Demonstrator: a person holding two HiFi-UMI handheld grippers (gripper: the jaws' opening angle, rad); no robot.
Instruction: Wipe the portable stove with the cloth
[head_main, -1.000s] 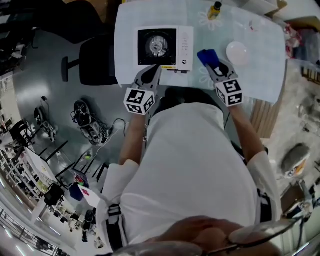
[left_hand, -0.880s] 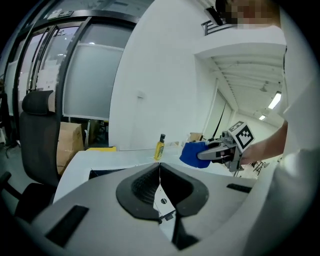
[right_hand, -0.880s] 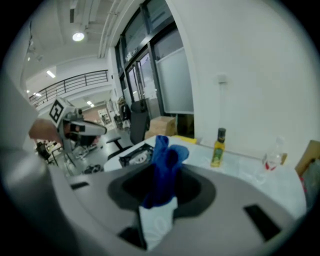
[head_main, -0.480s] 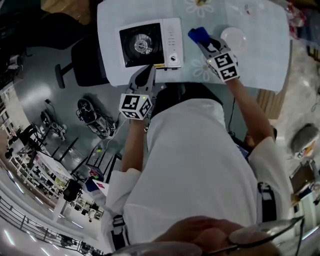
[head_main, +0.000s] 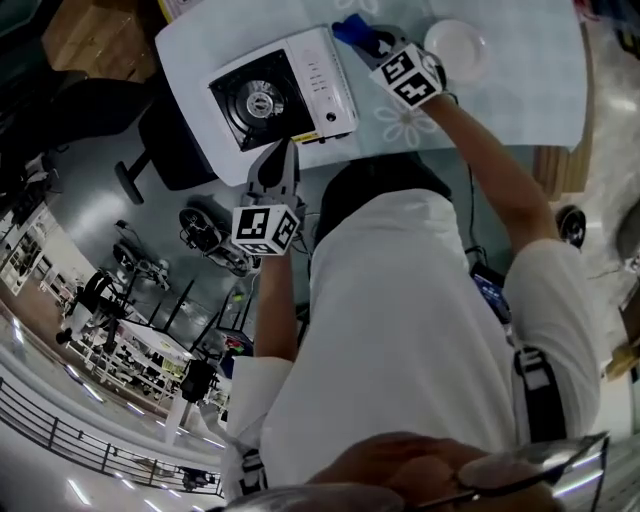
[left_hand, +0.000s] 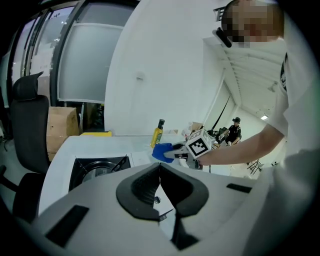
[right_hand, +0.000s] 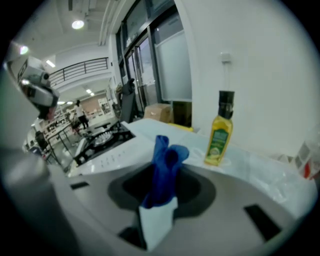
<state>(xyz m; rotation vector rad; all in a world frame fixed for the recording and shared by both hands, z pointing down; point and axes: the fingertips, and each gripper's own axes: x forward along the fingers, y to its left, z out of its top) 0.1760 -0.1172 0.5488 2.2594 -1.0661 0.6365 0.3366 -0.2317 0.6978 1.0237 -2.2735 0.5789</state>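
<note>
The portable stove (head_main: 283, 88) is white with a black burner well and sits on the pale table (head_main: 500, 95). My right gripper (head_main: 368, 45) is shut on a bunched blue cloth (head_main: 350, 29), held just off the stove's control-panel end. In the right gripper view the cloth (right_hand: 164, 170) stands up between the jaws, with the stove (right_hand: 102, 140) to the left. My left gripper (head_main: 282, 152) hangs at the table's near edge in front of the stove, its jaws shut on nothing. The left gripper view shows the burner (left_hand: 99, 170) and the cloth (left_hand: 162, 151).
A white round dish (head_main: 456, 46) lies right of the cloth. A yellow bottle (right_hand: 218, 134) stands on the table behind it. A black office chair (head_main: 165, 145) is left of the table, beside a cardboard box (left_hand: 62, 125). Floor clutter lies below.
My right gripper has carried the blue cloth leftward, from beside the white dish to the stove's panel end. The left gripper has stayed by the stove's front edge.
</note>
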